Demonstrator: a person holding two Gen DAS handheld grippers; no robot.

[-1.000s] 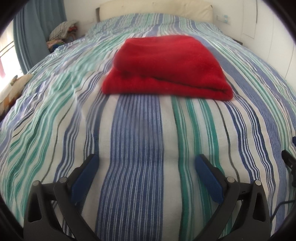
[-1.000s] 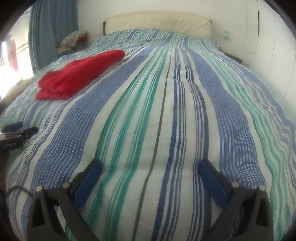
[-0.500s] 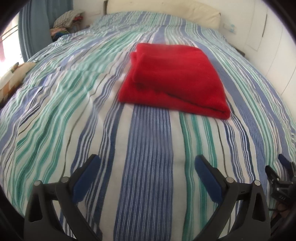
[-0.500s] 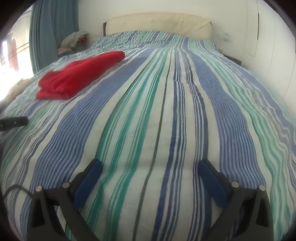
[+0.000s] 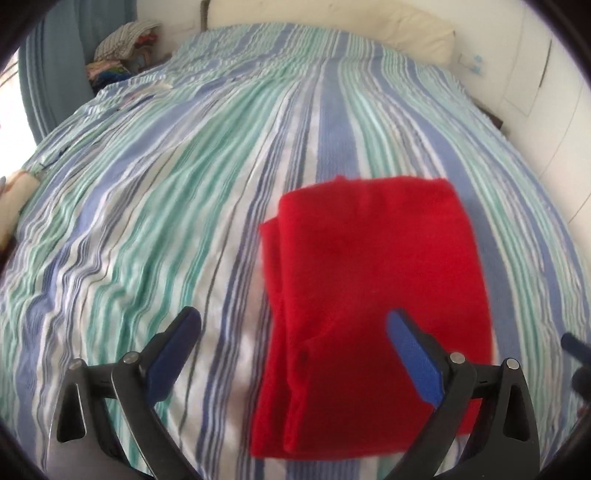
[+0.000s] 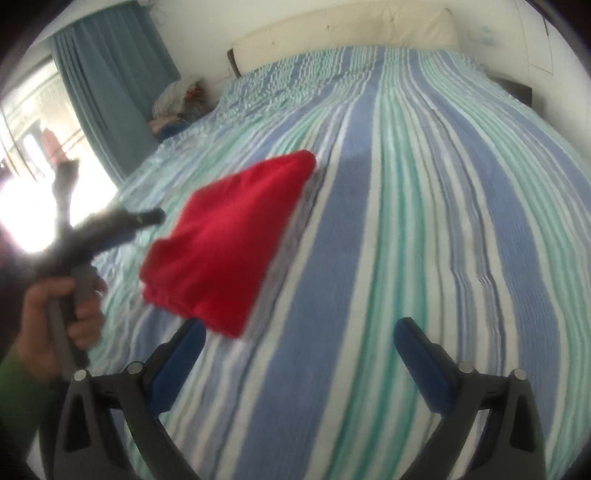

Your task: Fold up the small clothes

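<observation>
Left wrist view, item one: my left gripper (image 5: 293, 330), jaws spread wide and holding nothing, hung over the near part of the red garment (image 5: 373, 295). Its right finger stood above the red cloth, its left finger above the striped bedspread (image 5: 147, 206).

Item two: red garment — folded into a compact rectangle with layered edges showing along its left side, lying flat on the bedspread toward the near half of the bed.

Right wrist view, item three: my right gripper (image 6: 299, 341), jaws likewise spread and empty, sat to the right of the garment (image 6: 229, 240), its left finger close to the nearest red corner. Whether it touched, I could not tell; the frame was blurred.

Item four: a hand (image 6: 55, 325) with a green sleeve gripped the left tool's handle at the picture's left edge.

Item five: blue curtain (image 6: 110, 85), cream headboard (image 6: 343, 29) and a heap of clothes (image 6: 177, 99) beside the bed's far corner.

Step in hand, by my judgement: the folding looked largely done, and I was closing in for a last fold or to lift the bundle away. That next move would call for lowering both tools onto an edge and gathering all layers at once.

Writing or brands: none readable.
</observation>
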